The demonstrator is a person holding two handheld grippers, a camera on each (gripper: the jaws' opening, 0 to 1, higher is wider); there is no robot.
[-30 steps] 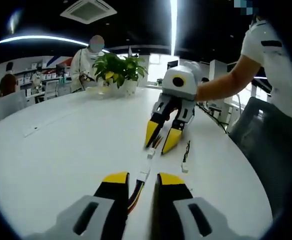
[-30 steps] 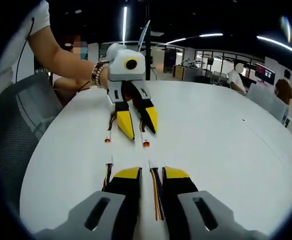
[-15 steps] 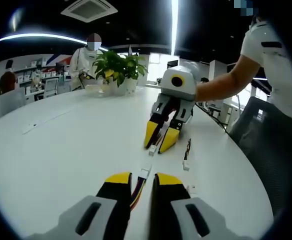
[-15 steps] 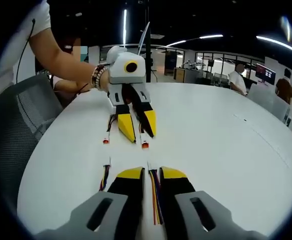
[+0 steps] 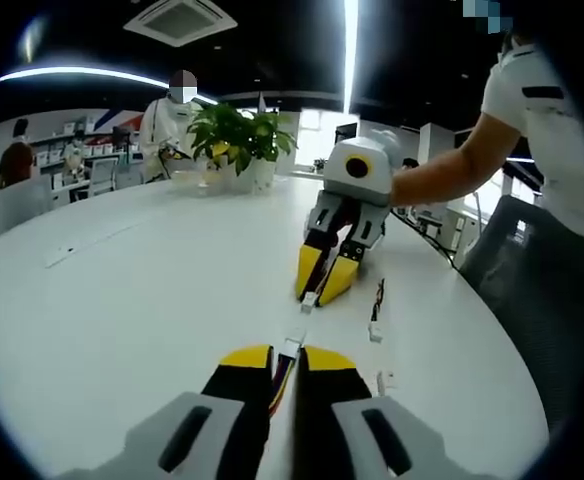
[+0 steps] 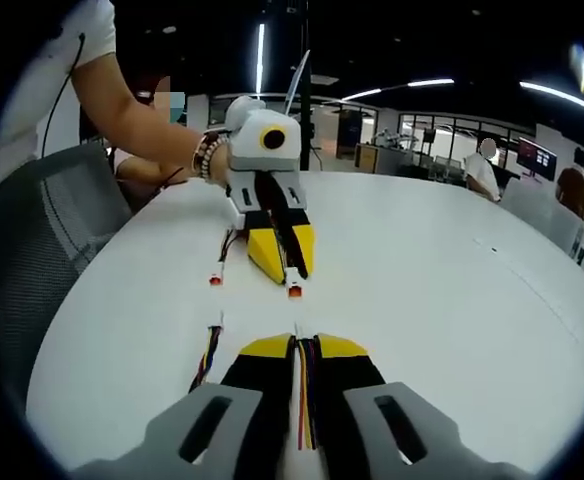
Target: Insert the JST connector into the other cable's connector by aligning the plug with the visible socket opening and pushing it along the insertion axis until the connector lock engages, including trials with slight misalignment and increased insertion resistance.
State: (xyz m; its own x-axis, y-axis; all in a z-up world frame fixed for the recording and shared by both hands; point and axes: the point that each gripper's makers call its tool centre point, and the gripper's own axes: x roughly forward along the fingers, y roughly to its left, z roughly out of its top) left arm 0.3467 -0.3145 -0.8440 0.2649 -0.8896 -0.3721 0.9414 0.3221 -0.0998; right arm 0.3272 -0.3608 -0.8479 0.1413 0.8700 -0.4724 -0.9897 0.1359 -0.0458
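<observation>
Our left hand-held gripper (image 5: 288,362) has closed since half a second ago: its yellow-tipped jaws, then apart around the multicoloured cable (image 5: 283,368), now sit pinched on it, with the white JST connector (image 5: 291,347) poking out just ahead of the tips. Our right hand-held gripper (image 6: 300,350) has done the same, its jaws now together on the red and yellow wires of the other cable (image 6: 301,400). In the right gripper view the left one (image 6: 281,258) shows across the white counter (image 6: 452,300), its orange-tipped connector (image 6: 293,291) at the jaw ends. In the left gripper view the right one (image 5: 322,281) holds its white plug (image 5: 309,299) the same way. Two spare cables (image 5: 373,312) (image 6: 215,272) lie beside them.

We judge both grasps made. The two connector ends face each other, near but apart, so aligning and pushing together comes next.
</observation>
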